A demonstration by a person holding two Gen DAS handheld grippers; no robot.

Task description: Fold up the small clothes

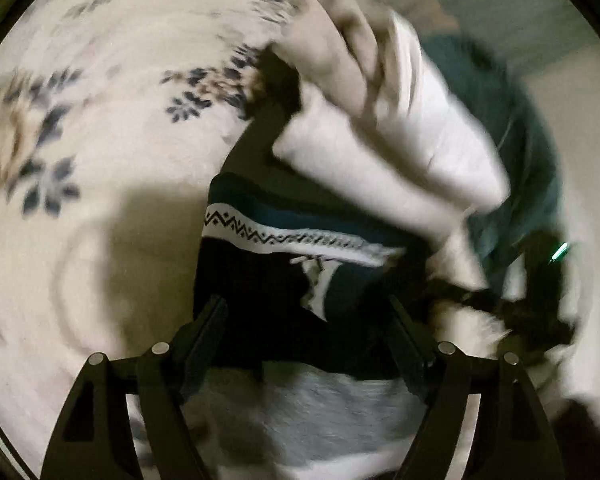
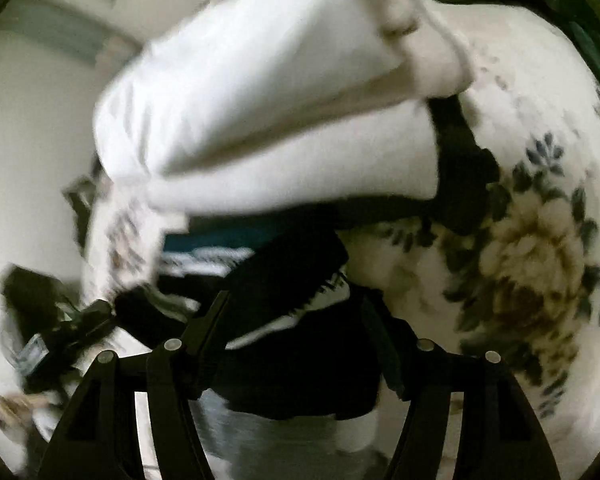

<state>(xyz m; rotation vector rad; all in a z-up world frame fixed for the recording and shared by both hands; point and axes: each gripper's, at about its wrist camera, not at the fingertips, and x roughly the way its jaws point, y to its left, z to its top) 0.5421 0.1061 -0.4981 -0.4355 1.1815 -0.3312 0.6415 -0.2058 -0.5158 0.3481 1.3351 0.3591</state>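
A dark garment (image 1: 268, 312) with a white zigzag-patterned band (image 1: 292, 236) is seen lying on a cream floral bedspread (image 1: 100, 152). The left gripper (image 1: 304, 340) is held with its jaws spread over the dark cloth, nothing being pinched. The right gripper (image 2: 296, 344) is likewise held apart above the same garment (image 2: 300, 376). A white-sleeved arm (image 2: 260, 100) is stretched across both blurred views.

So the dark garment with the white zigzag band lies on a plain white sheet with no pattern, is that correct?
Not quite. The dark garment with the zigzag band lies on a sheet printed with blue and brown flowers, not a plain one. Both wrist views show the print.
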